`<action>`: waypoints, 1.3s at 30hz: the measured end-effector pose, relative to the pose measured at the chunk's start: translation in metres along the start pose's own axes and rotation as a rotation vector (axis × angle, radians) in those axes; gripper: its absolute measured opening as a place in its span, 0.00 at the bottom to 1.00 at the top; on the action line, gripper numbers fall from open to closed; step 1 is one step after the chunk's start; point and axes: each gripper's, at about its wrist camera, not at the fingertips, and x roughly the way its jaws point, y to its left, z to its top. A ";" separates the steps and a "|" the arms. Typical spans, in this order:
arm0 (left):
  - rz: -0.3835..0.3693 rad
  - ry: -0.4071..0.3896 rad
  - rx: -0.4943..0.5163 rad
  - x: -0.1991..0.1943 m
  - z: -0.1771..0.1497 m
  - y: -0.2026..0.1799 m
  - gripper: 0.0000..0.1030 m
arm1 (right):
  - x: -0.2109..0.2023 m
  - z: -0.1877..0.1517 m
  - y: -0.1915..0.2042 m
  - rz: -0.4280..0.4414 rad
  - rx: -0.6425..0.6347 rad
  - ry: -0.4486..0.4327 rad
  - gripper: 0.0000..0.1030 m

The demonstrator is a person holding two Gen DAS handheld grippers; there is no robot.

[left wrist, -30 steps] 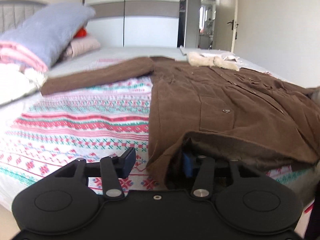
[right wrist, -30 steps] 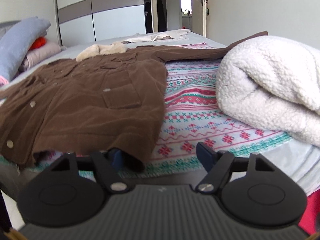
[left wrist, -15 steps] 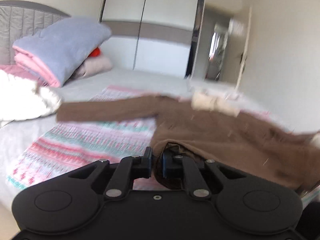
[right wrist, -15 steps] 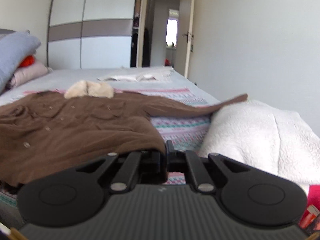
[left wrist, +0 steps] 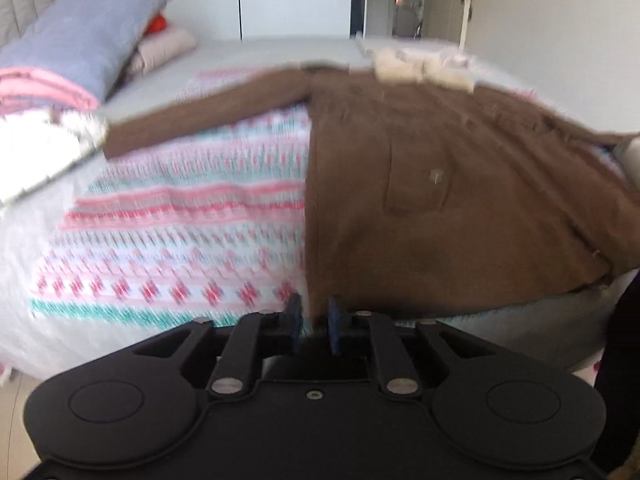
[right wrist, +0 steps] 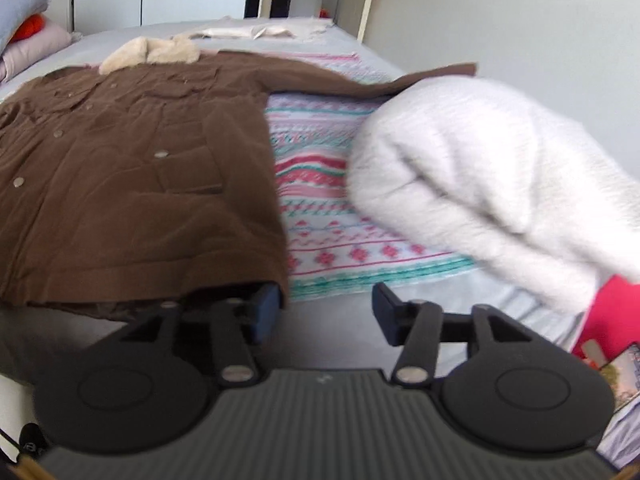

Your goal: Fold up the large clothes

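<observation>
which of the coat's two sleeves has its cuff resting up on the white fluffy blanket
The sleeve on the right side: its cuff lies atop the white blanket. The other sleeve of the brown coat lies flat on the patterned bedspread.

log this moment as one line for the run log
left claw: shut on coat hem | right claw: open at hem corner | coat: flat on bed

Coat lying across the bed

The coat (right wrist: 132,168) is lying on the bed (right wrist: 320,208), the rolled blanket (right wrist: 480,184) sitting to its right, pillows (left wrist: 84,32) stacking behind on its left.
</observation>
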 end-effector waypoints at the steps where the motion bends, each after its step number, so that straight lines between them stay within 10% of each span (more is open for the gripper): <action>1: -0.002 -0.045 -0.009 -0.008 0.005 0.002 0.36 | -0.006 0.001 -0.007 0.015 0.021 -0.016 0.50; 4: -0.052 -0.169 -0.026 -0.013 0.027 -0.003 0.66 | -0.019 0.014 -0.013 0.087 0.083 -0.105 0.57; 10: -0.226 -0.229 0.011 0.039 0.075 -0.062 0.87 | 0.011 0.068 0.046 0.218 0.026 -0.219 0.70; 14: -0.316 -0.198 0.029 0.089 0.102 -0.107 0.90 | 0.046 0.102 0.093 0.296 0.006 -0.233 0.80; 23: -0.255 -0.084 0.077 0.197 0.087 -0.130 0.96 | 0.146 0.119 0.139 0.302 0.022 -0.160 0.95; 29: -0.309 -0.120 0.146 0.167 0.060 -0.113 1.00 | 0.161 0.089 0.103 0.340 0.196 -0.073 0.96; 39: -0.265 -0.098 0.149 0.130 0.065 -0.086 1.00 | 0.104 0.104 0.114 0.242 0.033 -0.047 0.98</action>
